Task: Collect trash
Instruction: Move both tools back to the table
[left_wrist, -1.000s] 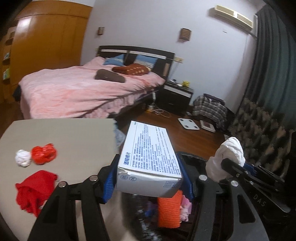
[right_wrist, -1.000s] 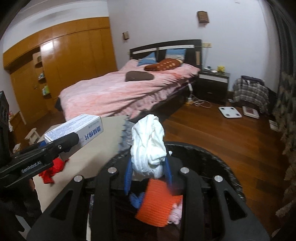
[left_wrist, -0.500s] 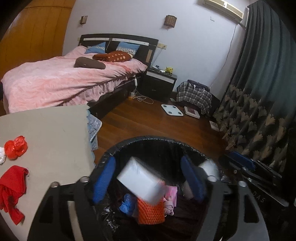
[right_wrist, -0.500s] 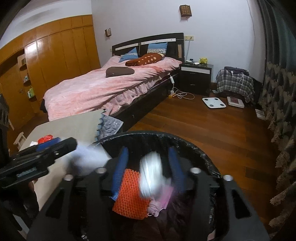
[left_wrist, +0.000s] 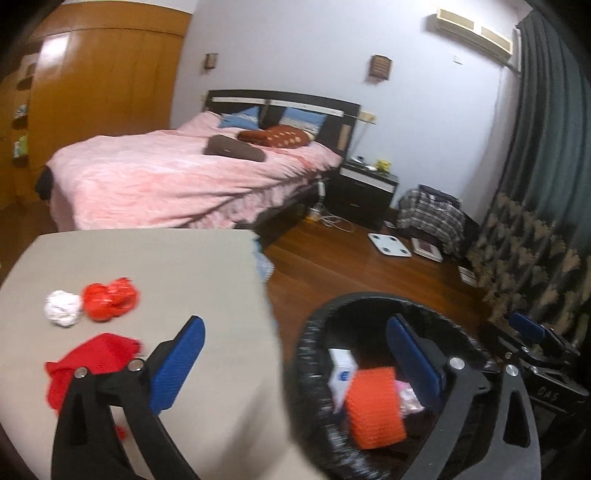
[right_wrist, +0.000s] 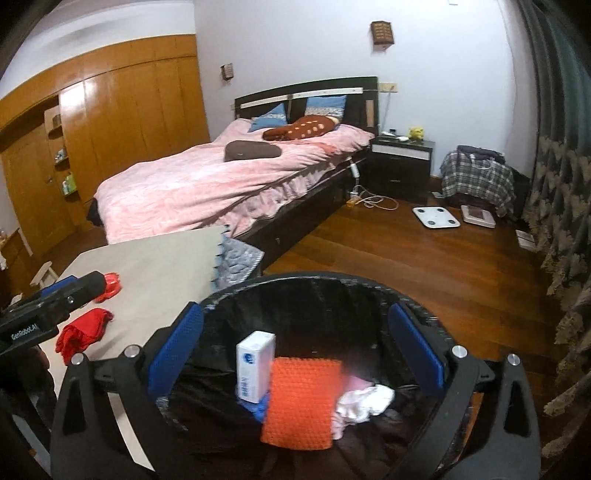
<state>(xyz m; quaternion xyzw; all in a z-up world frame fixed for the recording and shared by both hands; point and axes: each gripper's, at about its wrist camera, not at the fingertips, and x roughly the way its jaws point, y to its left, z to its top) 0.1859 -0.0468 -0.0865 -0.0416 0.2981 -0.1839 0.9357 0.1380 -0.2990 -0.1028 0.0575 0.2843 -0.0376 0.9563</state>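
Note:
A black bin (right_wrist: 314, 282) stands beside the grey table (left_wrist: 147, 266). Inside lie a white box (right_wrist: 255, 365), an orange knitted piece (right_wrist: 301, 402) and a crumpled white wad (right_wrist: 364, 404). My right gripper (right_wrist: 295, 343) hovers over the bin, its jaws opening wide with nothing between them. My left gripper (left_wrist: 295, 358) straddles the table edge and the bin rim (left_wrist: 306, 354), jaws opening, nothing between them either. On the table lie a white paper ball (left_wrist: 62, 313), a red crumpled wrapper (left_wrist: 109, 302) and a red cloth (left_wrist: 88, 363).
A pink bed (right_wrist: 221, 184) stands behind the table, with a dark nightstand (right_wrist: 400, 166) to its right. A white scale (right_wrist: 436, 216) lies on the wooden floor. Patterned curtains (right_wrist: 561, 221) hang along the right side. A wooden wardrobe (right_wrist: 110, 129) fills the left wall.
Both grippers opened. The white box fell from the left gripper and the white wad from the right one into the bin. The left gripper swung left toward the table.

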